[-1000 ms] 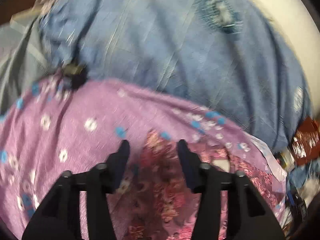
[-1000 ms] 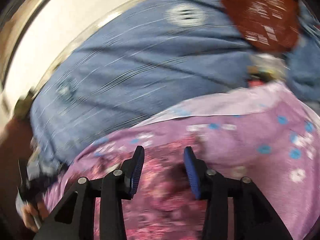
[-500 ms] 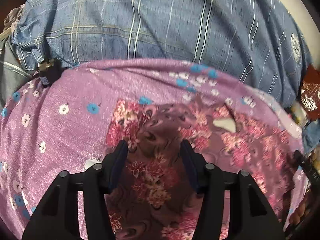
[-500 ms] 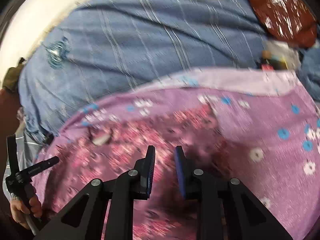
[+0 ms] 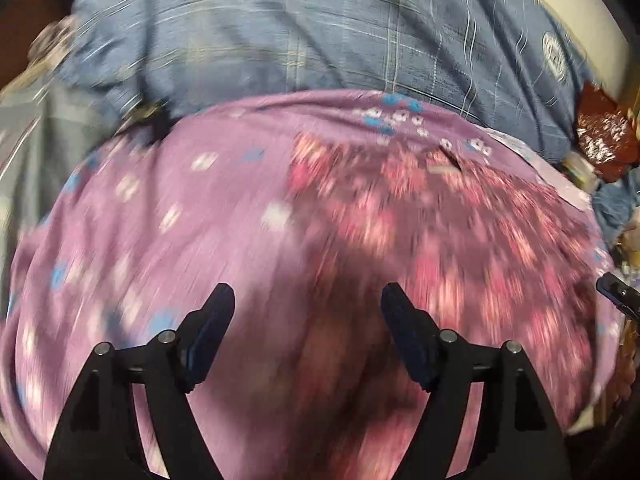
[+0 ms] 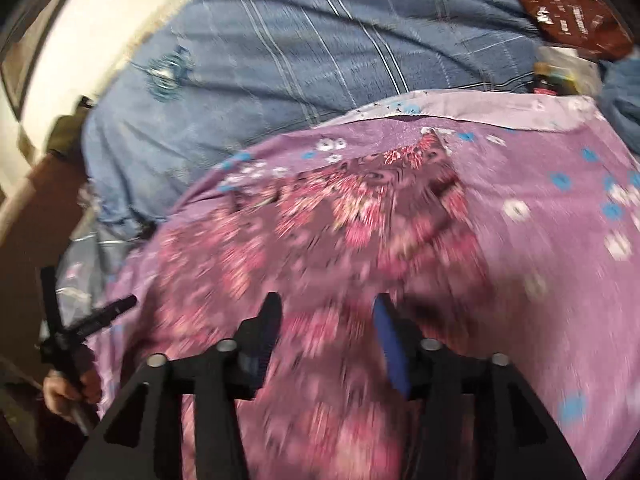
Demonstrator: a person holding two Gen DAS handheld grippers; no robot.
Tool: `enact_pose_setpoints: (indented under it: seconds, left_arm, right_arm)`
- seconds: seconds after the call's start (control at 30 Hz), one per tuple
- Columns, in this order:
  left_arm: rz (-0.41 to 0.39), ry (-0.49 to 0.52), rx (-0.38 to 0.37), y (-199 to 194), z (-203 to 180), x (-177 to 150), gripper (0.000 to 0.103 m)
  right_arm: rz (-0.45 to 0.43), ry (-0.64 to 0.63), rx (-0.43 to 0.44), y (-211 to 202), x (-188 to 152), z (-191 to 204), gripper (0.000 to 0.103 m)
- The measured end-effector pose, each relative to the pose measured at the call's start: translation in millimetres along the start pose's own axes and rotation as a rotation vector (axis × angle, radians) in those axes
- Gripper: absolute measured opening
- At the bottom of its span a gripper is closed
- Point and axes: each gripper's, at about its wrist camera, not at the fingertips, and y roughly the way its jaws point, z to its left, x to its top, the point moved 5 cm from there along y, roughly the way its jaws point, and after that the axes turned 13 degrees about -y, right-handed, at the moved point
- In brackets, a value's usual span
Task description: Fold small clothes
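A maroon garment with pink flowers (image 5: pixel 420 216) lies spread on a purple flowered cloth (image 5: pixel 160 208); it also shows in the right wrist view (image 6: pixel 360 208). My left gripper (image 5: pixel 308 312) is open and empty, just above the garment's near part. My right gripper (image 6: pixel 326 314) is open and empty over the garment's near edge. The left gripper shows at the left edge of the right wrist view (image 6: pixel 86 322), held by a hand. Both views are blurred by motion.
A blue plaid sheet (image 5: pixel 320 32) covers the surface behind the purple cloth (image 6: pixel 560 220). A dark red packet (image 5: pixel 604 136) and small items lie at the right; the packet also shows in the right wrist view (image 6: pixel 568 4). A white wall curves behind.
Both grippers have pulled back toward me over the garment. The left jaws opened wider. The right jaws, nearly shut half a second ago, have opened.
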Motion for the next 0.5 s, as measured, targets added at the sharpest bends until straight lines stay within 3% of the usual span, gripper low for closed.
enact_pose_setpoints:
  seconds: [0.13, 0.23, 0.33, 0.43, 0.5]
  left_arm:
    - [0.078, -0.151, -0.065, -41.2, 49.7, -72.9, 0.077]
    - [0.19, -0.232, -0.085, -57.8, 77.6, -137.1, 0.077]
    - [0.233, -0.246, -0.082, -64.5, 82.7, -177.0, 0.077]
    - [0.354, -0.272, -0.081, -50.0, 75.5, -205.1, 0.077]
    - [0.365, -0.262, -0.087, -47.7, 66.7, -217.2, 0.077]
  right_arm:
    - [0.04, -0.021, 0.065, -54.2, -55.0, 15.4, 0.068]
    - [0.138, -0.015, 0.072, -77.7, -103.8, 19.5, 0.068]
    - [0.237, 0.0, 0.061, -85.7, -149.1, 19.2, 0.068]
    - [0.315, 0.069, 0.044, -79.0, -189.1, 6.9, 0.068]
    - [0.36, 0.134, 0.018, -65.4, -206.2, -4.1, 0.07]
